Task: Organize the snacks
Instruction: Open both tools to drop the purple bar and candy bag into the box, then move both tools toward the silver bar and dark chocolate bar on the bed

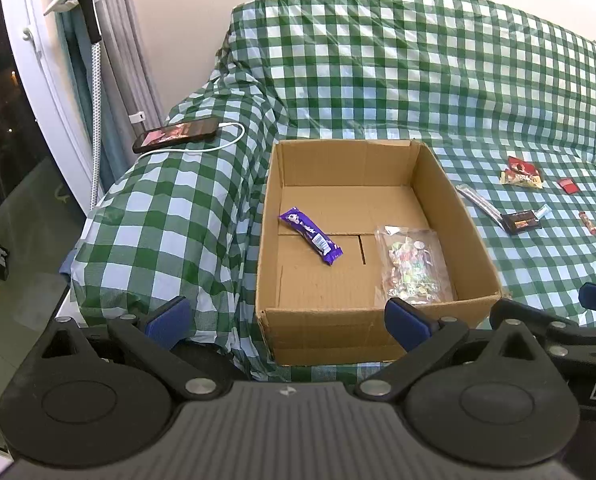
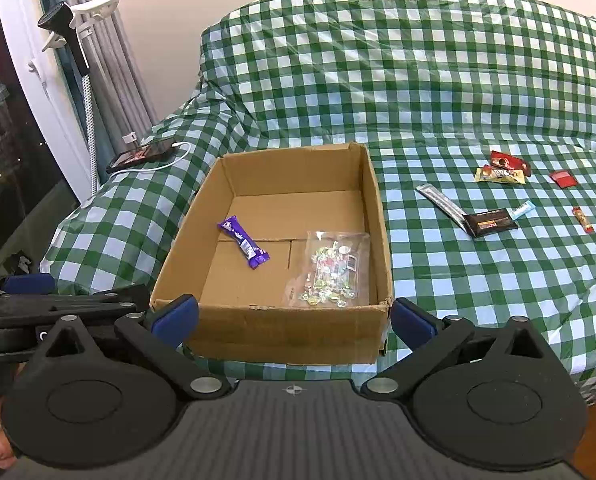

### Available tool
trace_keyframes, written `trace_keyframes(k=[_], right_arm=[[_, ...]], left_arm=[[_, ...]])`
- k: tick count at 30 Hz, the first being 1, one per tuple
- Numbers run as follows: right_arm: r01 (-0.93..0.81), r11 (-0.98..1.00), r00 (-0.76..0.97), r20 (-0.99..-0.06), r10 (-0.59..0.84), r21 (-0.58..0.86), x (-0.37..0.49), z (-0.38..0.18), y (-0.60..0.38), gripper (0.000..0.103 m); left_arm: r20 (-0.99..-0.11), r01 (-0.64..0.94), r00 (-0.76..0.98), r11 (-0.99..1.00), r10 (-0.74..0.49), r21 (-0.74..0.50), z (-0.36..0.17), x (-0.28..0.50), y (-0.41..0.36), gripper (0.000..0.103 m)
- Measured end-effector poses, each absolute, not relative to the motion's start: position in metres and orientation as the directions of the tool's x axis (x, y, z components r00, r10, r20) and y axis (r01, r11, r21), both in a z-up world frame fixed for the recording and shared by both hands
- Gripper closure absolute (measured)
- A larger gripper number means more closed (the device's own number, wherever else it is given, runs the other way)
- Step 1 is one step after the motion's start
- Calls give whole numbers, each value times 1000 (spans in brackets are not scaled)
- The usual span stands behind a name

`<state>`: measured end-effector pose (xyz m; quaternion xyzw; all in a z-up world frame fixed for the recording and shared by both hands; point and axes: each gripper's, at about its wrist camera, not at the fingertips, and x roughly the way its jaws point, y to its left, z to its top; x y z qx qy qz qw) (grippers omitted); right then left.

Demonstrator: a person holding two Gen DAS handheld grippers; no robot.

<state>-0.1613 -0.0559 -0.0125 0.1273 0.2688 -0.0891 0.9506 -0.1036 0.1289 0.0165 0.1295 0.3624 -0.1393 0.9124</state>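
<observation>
The cardboard box [image 2: 373,216] is open on top. Inside it, the purple chocolate bar [image 2: 243,242] and clear candy bag [image 2: 331,269] leave bare floor toward the far wall. Right of the box, scattered snacks, apparently flat, lie well apart.

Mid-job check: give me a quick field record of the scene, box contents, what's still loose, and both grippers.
surface: green checked cloth
container: open cardboard box
in box: purple bar; clear candy bag
loose, right of box: silver stick, dark packet, yellow packet, red packets, small red bar
off-task: phone on charger, left of box
left gripper: open, holding nothing
right gripper: open, holding nothing
</observation>
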Motion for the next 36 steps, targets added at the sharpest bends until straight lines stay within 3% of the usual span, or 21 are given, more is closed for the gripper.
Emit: trace_keyframes(k=[18,28,36], right_arm=[[337,904,854,-489,-176,262,-171,-12,-110,1],[528,782,794,-520,-315,332,-190,-24,-217,1],[660,648,717,-578,-390,380,-165,-54,-306,1]], left_arm=[[-728,435,660,884,-186,168,25,-82,59,0],[-747,556,615,810,-251,185,27,-57,-60,0],[-799,630,551,748,-241,208,-13,-1,-187,0]])
